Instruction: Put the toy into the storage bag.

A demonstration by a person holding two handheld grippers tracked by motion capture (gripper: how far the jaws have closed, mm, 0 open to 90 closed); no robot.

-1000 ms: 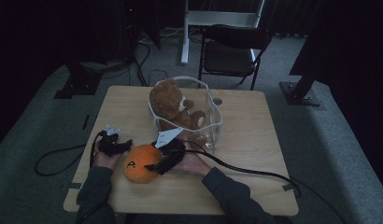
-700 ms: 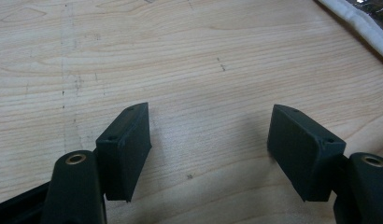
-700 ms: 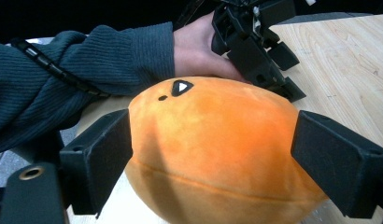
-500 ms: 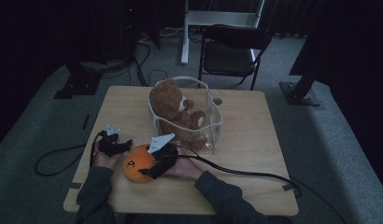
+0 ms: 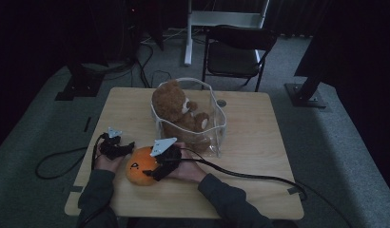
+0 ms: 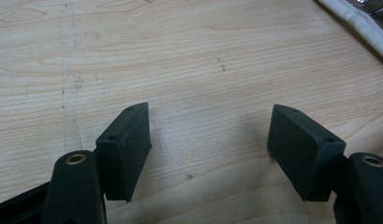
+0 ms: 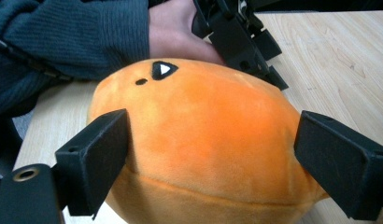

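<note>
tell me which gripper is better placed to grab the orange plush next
Right. The right gripper has its jaws open around the orange plush, while the left gripper is open over bare table.

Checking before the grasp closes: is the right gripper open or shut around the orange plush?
Open. The right gripper has its jaws spread on either side of the orange plush, not yet squeezing it.

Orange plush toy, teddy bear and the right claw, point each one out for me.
orange plush toy (image 7: 203, 140), right gripper view, middle of its orange body.
teddy bear (image 5: 171, 102), high view, on its head.
right claw (image 7: 208, 163), right gripper view, midway between its open jaws astride the toy.
</note>
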